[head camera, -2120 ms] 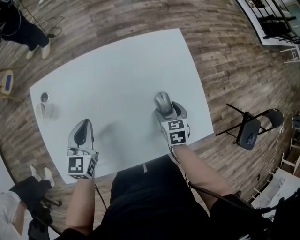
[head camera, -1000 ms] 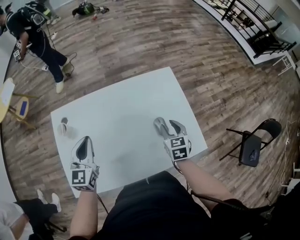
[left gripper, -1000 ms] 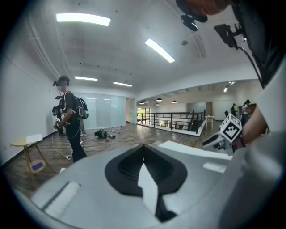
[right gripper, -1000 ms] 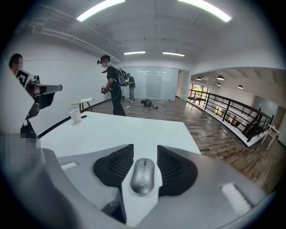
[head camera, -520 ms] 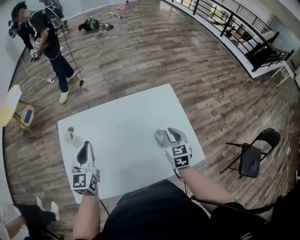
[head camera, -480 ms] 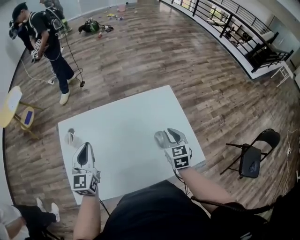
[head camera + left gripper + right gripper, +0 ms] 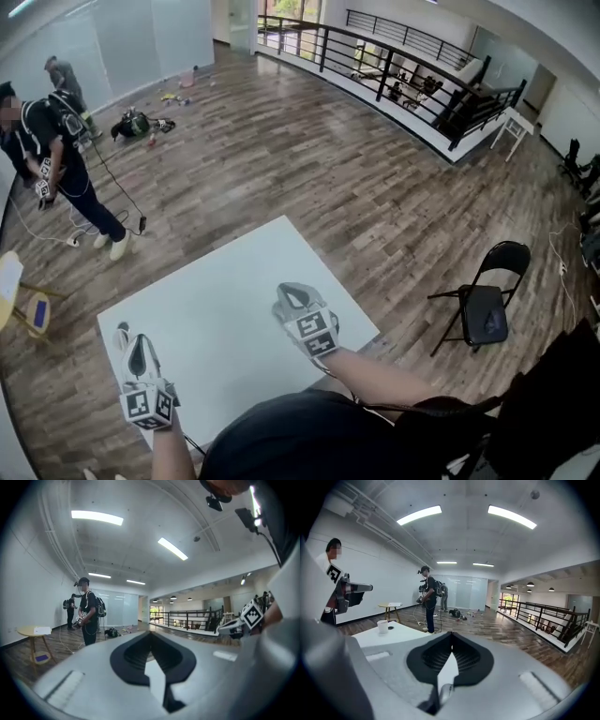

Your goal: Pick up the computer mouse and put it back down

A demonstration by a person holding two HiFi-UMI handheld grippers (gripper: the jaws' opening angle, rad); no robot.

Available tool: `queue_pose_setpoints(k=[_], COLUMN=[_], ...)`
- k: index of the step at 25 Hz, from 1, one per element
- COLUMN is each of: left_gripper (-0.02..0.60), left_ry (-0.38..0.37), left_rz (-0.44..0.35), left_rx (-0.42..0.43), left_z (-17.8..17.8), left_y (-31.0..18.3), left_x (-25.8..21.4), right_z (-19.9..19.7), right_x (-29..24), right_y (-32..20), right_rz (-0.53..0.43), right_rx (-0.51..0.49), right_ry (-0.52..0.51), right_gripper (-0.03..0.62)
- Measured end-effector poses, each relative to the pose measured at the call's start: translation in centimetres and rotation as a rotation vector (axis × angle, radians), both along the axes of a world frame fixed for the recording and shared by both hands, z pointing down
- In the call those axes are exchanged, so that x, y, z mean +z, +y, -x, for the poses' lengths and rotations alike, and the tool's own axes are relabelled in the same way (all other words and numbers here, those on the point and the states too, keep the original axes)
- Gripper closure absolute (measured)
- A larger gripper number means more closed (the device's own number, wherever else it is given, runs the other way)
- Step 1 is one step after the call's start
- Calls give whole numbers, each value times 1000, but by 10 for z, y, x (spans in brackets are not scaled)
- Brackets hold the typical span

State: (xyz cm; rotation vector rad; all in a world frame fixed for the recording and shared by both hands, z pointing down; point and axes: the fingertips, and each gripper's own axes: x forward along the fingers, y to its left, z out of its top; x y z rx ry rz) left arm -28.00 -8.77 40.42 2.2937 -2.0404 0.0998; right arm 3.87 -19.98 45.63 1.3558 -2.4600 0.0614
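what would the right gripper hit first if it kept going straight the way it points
Nothing near, it seems: the right gripper, jaws shut, points past the white table toward brown wooden floor. The standing person in black is left of that line; depth is unclear.

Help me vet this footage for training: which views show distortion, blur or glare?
Head view: heavy fisheye, railing bows, mostly sharp. Left gripper view: black vignette corners, left claw soft close up, ceiling light blown out. Right gripper view: same vignette, light strips glaring.
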Motion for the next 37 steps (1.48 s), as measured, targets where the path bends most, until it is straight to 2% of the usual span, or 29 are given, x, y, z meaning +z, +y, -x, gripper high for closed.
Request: queue_pose_setpoints(k=[8,21,37], left_gripper=[600,600,601], left_ry=[-11,-30,-68], left_rz=[-11,39,79], left_rx=[40,1,55], left_z=[-3,6,-26], left_y=[-8,9,0], left_x=[-4,6,14], right_z=[-2,6,-12], right_x=[-15,5,25], right_y=[-12,-8,-5], right_rz=[-42,-5,46], right_rx=[30,-1,8], right_ry=[-2,5,3], right_gripper=[591,592,592])
